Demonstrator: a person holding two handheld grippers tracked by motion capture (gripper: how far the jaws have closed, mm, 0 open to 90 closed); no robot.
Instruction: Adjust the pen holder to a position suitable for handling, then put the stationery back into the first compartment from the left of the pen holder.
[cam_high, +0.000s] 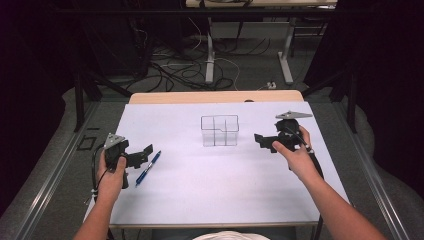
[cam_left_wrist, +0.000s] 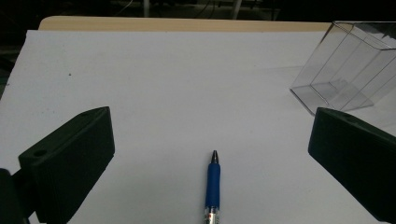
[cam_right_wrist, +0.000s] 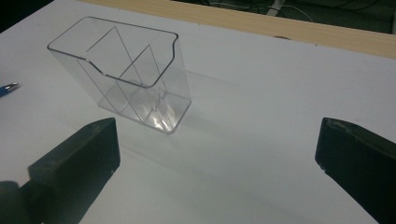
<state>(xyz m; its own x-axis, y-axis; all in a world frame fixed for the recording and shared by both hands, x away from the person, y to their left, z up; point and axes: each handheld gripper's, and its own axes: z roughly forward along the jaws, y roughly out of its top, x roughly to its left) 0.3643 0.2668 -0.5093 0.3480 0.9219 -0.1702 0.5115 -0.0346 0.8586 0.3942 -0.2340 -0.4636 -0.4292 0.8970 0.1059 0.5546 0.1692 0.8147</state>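
- Two black tongs were seen: the left gripper (cam_high: 148, 151) and the right gripper (cam_high: 259, 139), both spread wide with nothing held.
- One blue pen (cam_high: 148, 168) was laid flat on the white table (cam_high: 210, 185), just beside the left gripper, its long axis slanted, tip pointed away from the person.
- One clear, boxy plastic organizer (cam_high: 219, 131) with dividers was stood upright mid-table.
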